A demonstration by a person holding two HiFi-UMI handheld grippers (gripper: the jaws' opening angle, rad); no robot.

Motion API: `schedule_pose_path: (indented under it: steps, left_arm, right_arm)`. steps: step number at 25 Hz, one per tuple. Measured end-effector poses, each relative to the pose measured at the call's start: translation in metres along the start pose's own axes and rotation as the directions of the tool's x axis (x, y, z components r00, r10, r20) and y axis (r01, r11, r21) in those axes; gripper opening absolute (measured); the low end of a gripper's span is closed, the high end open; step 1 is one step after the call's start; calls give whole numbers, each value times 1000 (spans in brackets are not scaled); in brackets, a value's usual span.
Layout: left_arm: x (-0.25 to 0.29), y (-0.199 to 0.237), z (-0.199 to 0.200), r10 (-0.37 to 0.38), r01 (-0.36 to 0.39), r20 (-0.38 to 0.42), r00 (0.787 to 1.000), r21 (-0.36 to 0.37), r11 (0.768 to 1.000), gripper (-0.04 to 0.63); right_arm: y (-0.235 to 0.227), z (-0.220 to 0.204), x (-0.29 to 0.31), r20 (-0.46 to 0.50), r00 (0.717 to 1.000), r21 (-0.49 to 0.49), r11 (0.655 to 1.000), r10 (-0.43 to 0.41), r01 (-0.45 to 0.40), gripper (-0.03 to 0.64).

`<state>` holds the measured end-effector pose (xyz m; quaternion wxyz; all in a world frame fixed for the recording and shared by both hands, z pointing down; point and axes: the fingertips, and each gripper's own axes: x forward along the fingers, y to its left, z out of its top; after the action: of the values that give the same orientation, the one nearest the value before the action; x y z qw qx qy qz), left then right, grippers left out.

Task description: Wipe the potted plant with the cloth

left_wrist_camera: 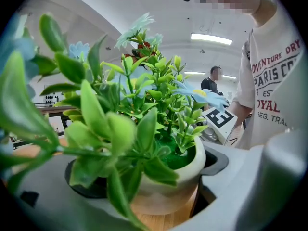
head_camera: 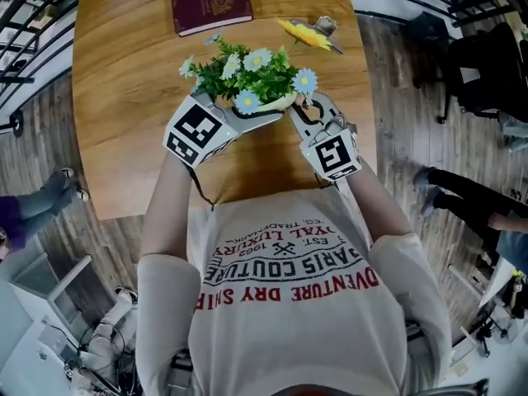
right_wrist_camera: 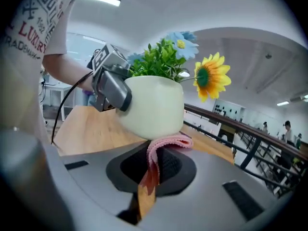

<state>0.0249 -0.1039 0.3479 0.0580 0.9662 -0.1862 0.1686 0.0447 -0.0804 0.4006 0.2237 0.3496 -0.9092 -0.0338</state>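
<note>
The left hand-held gripper [head_camera: 262, 115] reaches in from 8 o'clock and clasps the potted plant [head_camera: 247, 77] by its white pot, at the middle of the desk [head_camera: 124, 97]. The right hand-held gripper [right_wrist_camera: 155, 173], at 4 o'clock of the pot, pinches a pink cloth [right_wrist_camera: 166, 146], and the cloth's folded top touches the pot's lower side. A dark red book [head_camera: 212, 5] lies at 11 o'clock of the plant. A yellow flower [head_camera: 307, 33] lies at 1 o'clock.
</note>
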Motion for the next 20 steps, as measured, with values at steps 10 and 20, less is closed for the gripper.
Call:
schedule_pose_path:
  steps: [10, 20]
  left_arm:
    - [-15, 5, 21, -42, 43, 52, 998, -28, 999, 537]
    - [-22, 14, 21, -33, 36, 63, 997, -44, 998, 537]
  right_arm:
    - [5, 38, 18, 137, 990, 11, 1000, 22, -24, 35]
    - [25, 54, 34, 196, 978, 132, 986, 75, -102, 35]
